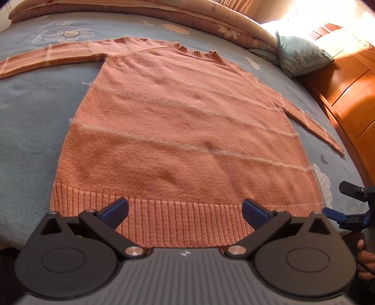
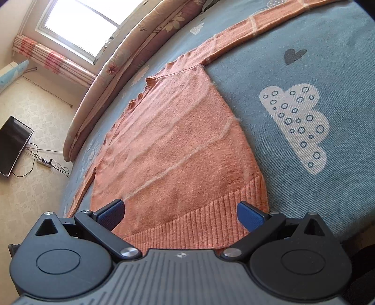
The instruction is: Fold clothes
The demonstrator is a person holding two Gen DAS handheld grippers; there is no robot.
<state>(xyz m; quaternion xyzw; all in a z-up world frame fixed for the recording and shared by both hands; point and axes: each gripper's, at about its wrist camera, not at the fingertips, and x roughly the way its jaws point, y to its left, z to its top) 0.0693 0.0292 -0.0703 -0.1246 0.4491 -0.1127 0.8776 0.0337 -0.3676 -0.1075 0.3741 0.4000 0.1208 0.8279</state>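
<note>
An orange knit sweater (image 1: 182,131) with pale stripes lies flat on the blue bedspread (image 1: 30,131), both sleeves spread out sideways and its ribbed hem nearest me. My left gripper (image 1: 185,212) hovers open just above the middle of the hem, with nothing between its blue pads. The right gripper (image 2: 180,214) is open too, over the hem close to the sweater's (image 2: 178,145) right corner. In the left wrist view the right gripper (image 1: 346,211) shows at the far right edge, held by a hand (image 1: 365,258).
A rolled quilt (image 1: 164,14) runs along the far side of the bed, with a teal pillow (image 1: 302,56) beside a wooden bed frame (image 1: 351,98). Past the bed are a window (image 2: 77,25), a dark screen (image 2: 14,145) and a power strip (image 2: 44,162) on the floor.
</note>
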